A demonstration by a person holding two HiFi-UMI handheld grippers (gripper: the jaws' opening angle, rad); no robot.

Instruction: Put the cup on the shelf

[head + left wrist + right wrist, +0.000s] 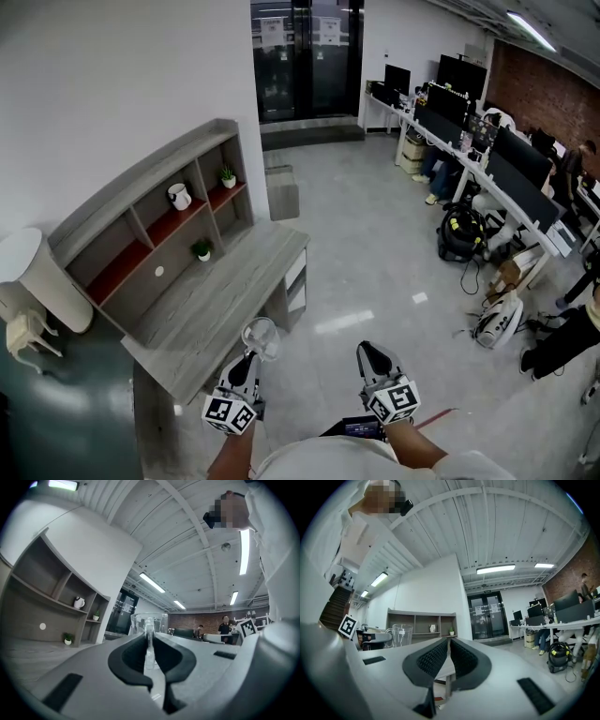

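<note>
A clear glass cup (261, 337) is held up in front of the near end of the grey wooden desk (225, 291). My left gripper (251, 358) is shut on its handle. In the left gripper view the cup (149, 623) stands upright, the handle pinched between the jaws of the left gripper (150, 644). The grey shelf unit (150, 220) with open compartments rises along the desk's far side, to the left. My right gripper (367, 349) hangs beside the left one, over the floor, shut and holding nothing. The right gripper view shows the cup (402, 634) left of the right gripper (447, 644).
In the shelf stand a white jug (179, 196) and two small potted plants (228, 176), (202, 249). A white chair (37, 281) stands at the left. Office desks with monitors (487, 155), bags (461, 232) and seated people fill the right side. Glass doors (300, 56) are at the far end.
</note>
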